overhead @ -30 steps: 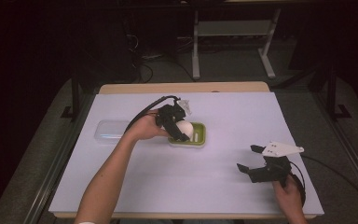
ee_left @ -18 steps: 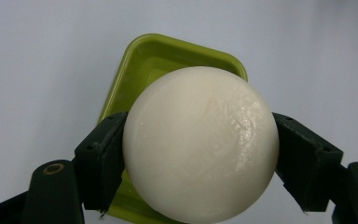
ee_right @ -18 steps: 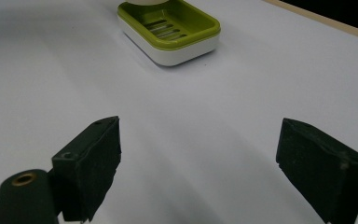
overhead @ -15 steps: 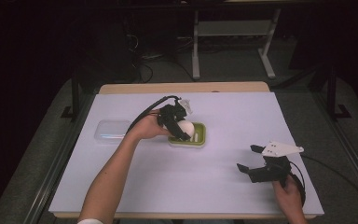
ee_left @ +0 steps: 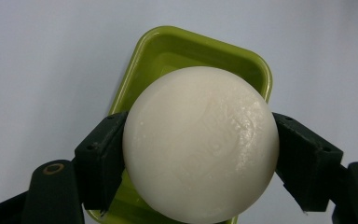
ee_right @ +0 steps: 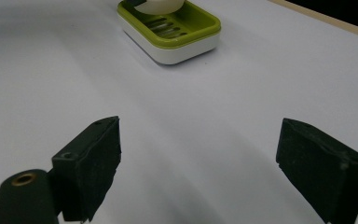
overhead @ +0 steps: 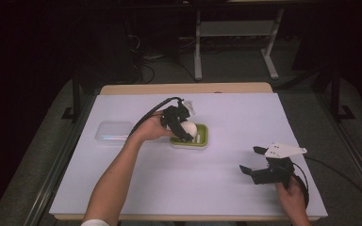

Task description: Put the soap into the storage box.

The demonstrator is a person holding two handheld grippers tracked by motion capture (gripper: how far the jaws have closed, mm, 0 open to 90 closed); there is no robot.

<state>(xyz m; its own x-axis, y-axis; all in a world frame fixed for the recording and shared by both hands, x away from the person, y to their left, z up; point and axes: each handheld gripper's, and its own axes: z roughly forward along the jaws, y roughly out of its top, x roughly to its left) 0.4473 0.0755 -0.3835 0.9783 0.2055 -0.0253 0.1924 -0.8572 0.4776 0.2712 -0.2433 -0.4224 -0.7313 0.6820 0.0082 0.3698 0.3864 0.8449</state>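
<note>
Close to the table's near edge, toward its right corner, the person's right hand holds the right gripper low over the white sheet, its jaws spread wide with nothing between them and pointing toward the table's left side. A grey three-cornered plate sits on top of it and a black cable trails off over the right edge. In the right gripper view the two black jaws stand well apart above the bare sheet.

The left forearm comes in from the near edge left of centre and reaches diagonally toward the middle of the table, where the left hand tips the left gripper downward. It pinches a round, off-white bar of soap by its two sides; the soap bears a faint embossed mark. The soap is over a rectangular lime-green soap dish with a white base, which lies near the table's centre; whether the soap touches the dish cannot be told.

Left of the dish, nearer the left edge, lies a clear rectangular plastic lid or box.

The table is covered by the white sheet, with a wooden strip showing at the far edge. Beyond it are a grey floor, dark surroundings, and a metal stand.
</note>
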